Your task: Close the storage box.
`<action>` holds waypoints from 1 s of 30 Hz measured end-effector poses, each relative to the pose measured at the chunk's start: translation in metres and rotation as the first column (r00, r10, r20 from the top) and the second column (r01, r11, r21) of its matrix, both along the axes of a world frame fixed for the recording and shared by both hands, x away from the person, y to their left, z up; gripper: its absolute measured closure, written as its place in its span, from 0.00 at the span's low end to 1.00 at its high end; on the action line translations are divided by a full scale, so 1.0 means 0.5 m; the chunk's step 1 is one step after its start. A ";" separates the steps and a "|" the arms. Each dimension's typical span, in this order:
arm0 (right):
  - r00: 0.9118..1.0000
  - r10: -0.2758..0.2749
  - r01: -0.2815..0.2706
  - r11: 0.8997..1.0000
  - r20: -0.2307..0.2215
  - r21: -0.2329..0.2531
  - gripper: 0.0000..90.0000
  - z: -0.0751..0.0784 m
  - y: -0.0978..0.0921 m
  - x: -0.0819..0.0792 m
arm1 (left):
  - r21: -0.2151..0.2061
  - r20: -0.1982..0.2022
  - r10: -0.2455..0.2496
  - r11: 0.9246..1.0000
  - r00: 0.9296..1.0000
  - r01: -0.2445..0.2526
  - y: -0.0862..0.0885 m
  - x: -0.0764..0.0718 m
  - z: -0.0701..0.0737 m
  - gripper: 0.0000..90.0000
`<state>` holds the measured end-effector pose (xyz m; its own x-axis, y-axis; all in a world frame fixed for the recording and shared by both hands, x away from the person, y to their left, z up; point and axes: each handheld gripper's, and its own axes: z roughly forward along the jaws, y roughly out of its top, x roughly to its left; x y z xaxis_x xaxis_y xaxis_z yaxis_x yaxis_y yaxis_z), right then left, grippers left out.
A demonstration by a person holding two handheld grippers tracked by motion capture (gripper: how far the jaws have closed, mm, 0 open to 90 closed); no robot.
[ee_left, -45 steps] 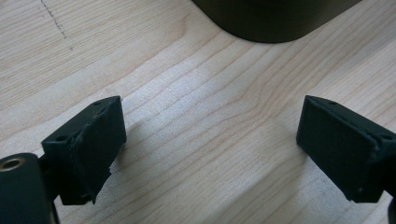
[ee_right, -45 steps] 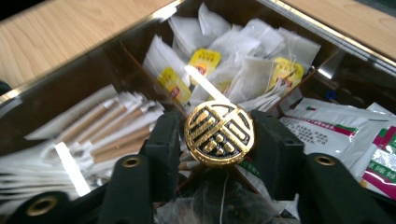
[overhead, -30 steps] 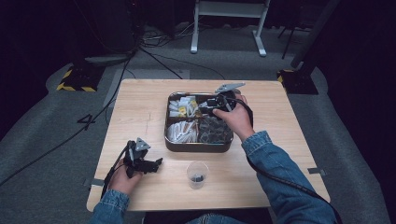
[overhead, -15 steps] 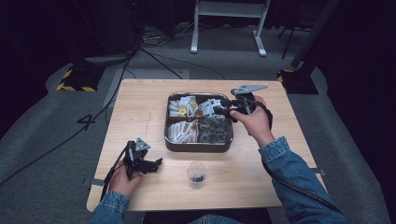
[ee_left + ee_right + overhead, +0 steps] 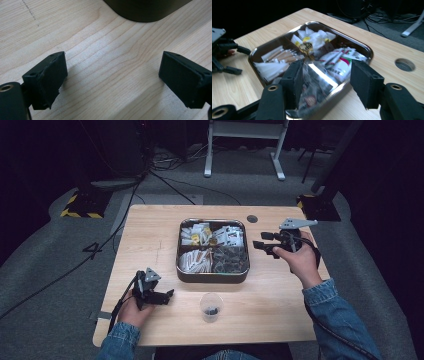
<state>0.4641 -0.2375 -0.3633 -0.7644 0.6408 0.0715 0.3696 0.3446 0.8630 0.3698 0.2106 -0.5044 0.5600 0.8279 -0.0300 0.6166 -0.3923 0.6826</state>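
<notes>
High view: metal tin (image 5: 212, 276) of sachets at table centre; right gripper (image 5: 264, 241) just right of tin, jaws apart, empty, pointing at it. Left gripper (image 5: 167, 295) near tin's front-left corner, resting on table. Plastic cup (image 5: 211, 305) in front of tin, something small and dark inside, maybe.

Left gripper view: jaws wide, nothing between; tin corner ahead.

Right gripper view: jaws wide, tin straight ahead, clear packets nearest. Right hand is nearer for picking.

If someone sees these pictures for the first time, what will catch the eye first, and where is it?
The metal tray at the middle of the wooden table, packed with small sachets in four compartments. Near the front edge stands a small clear cup. The right gripper, fingers apart, hovers beside the tray's right side, while the left gripper rests open at front left.
</notes>
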 end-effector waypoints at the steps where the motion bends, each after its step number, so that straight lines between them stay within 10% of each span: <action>1: 1.000 -0.004 0.004 1.000 0.002 -0.004 0.49 -0.002 -0.008 -0.004 | 0.000 0.000 0.000 1.000 1.000 0.000 0.000 0.000 0.000 0.10; 30: 0.979 -0.189 0.184 0.981 -0.071 -0.065 0.45 -0.140 -0.216 -0.058 | 0.003 -0.002 -0.003 1.000 1.000 0.003 0.000 0.001 0.000 0.09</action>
<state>0.4351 -0.3456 -0.4335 -0.6249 0.7763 0.0836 0.4959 0.3120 0.8104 0.3704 0.2108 -0.5043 0.5622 0.8265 -0.0291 0.6171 -0.3958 0.6801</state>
